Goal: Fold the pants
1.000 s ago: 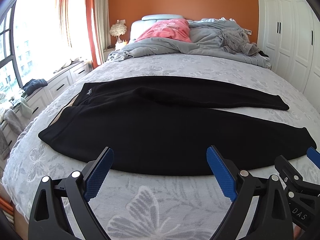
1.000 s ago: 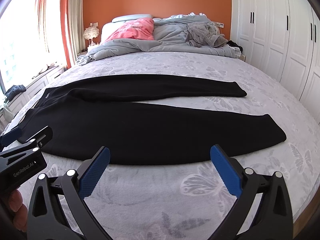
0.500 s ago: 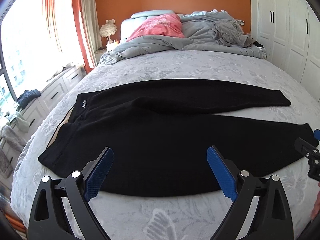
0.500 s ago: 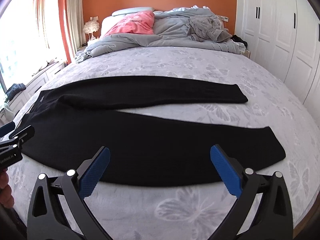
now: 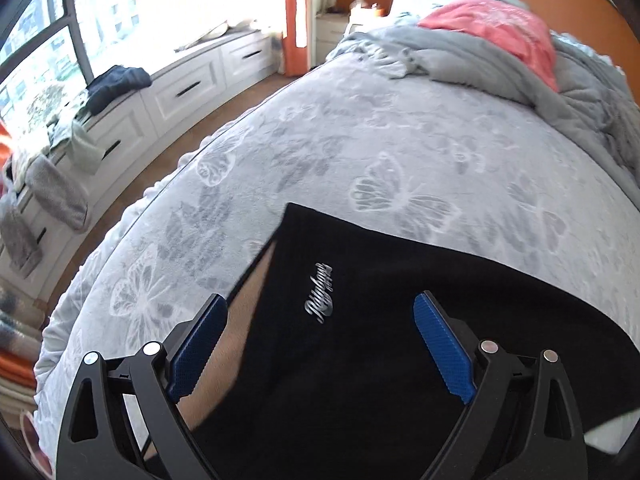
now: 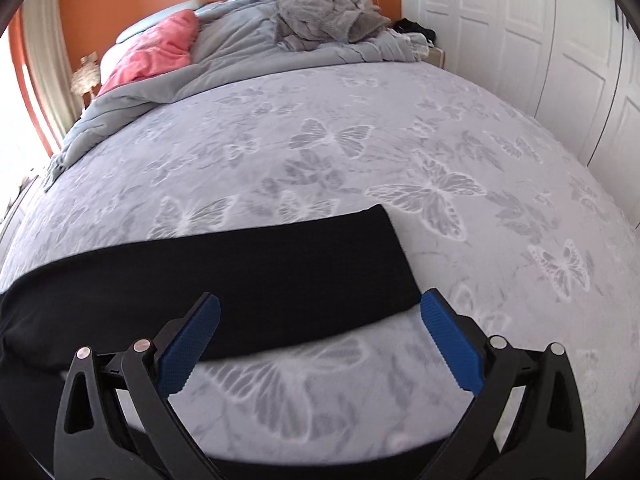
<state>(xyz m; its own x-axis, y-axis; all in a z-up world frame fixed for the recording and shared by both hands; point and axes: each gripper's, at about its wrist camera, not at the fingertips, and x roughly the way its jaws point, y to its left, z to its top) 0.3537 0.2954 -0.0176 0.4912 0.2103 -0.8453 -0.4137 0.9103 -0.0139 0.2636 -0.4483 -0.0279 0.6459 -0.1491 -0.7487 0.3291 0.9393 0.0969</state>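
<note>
Black pants [image 5: 400, 264] lie flat on the grey butterfly-print bed [image 5: 400, 152]. The left wrist view shows their waistband corner with a silver script logo [image 5: 320, 294]. My left gripper [image 5: 320, 308] hovers open just over that waistband, one blue pad on each side of the logo. In the right wrist view the far leg [image 6: 240, 272] ends in a cuff [image 6: 394, 256]. Open as well, my right gripper [image 6: 320, 304] sits above the near edge of this leg by the cuff. A dark strip at the bottom edge looks like the near leg.
A rumpled grey duvet [image 6: 256, 52] and a pink pillow [image 5: 504, 28] lie at the head of the bed. White window drawers with clothes on top [image 5: 120, 92] run along the left, across a strip of floor. White wardrobe doors [image 6: 560, 60] stand right.
Both grippers have moved forward and down close to the pants: the left one to the waistband end, the right one to the far leg's cuff. Both stay open.
</note>
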